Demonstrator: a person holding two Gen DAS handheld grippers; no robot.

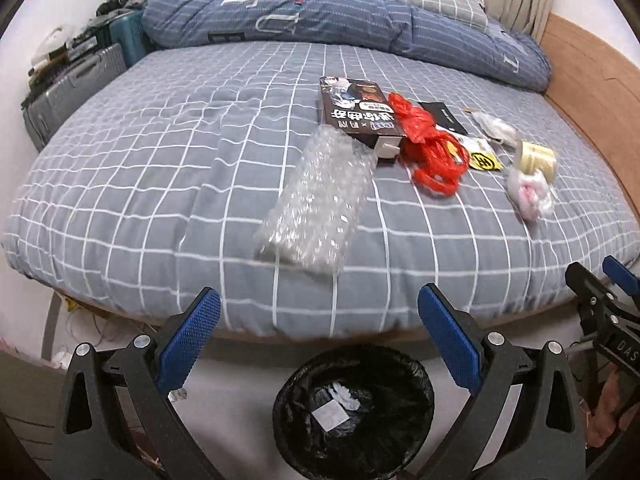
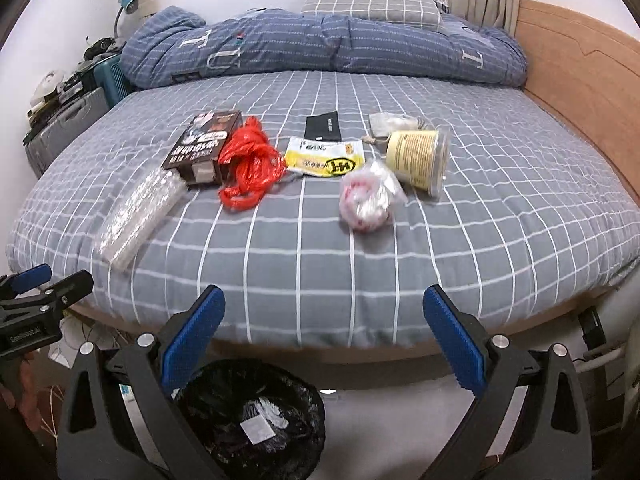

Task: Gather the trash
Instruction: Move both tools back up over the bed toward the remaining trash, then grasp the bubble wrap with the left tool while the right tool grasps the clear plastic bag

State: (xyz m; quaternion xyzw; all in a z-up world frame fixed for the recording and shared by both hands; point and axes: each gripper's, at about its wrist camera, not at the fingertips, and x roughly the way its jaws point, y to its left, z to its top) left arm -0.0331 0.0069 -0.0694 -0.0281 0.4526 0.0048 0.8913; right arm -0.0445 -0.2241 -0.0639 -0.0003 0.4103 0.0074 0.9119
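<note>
Trash lies on the grey checked bed [image 1: 160,184]: a bubble wrap piece [image 1: 320,200] [image 2: 138,210], a dark box [image 1: 360,114] [image 2: 208,144], a red plastic bag [image 1: 432,144] [image 2: 250,164], a yellow packet [image 1: 484,160] [image 2: 326,156], a crumpled white-pink wrapper [image 1: 528,192] [image 2: 366,202], a yellow-labelled jar [image 1: 538,158] [image 2: 420,160] on its side, and a black card [image 2: 323,128]. A bin with a black liner [image 1: 354,412] [image 2: 250,420] stands on the floor below. My left gripper [image 1: 318,312] and right gripper [image 2: 324,308] are open and empty, short of the bed edge above the bin.
A folded blue duvet [image 1: 320,16] and a pillow [image 2: 372,2] lie at the far side. A wooden headboard [image 2: 580,80] runs along the right. Suitcases [image 1: 68,88] and clutter stand at the left. Cables lie under the bed edge [image 2: 592,340].
</note>
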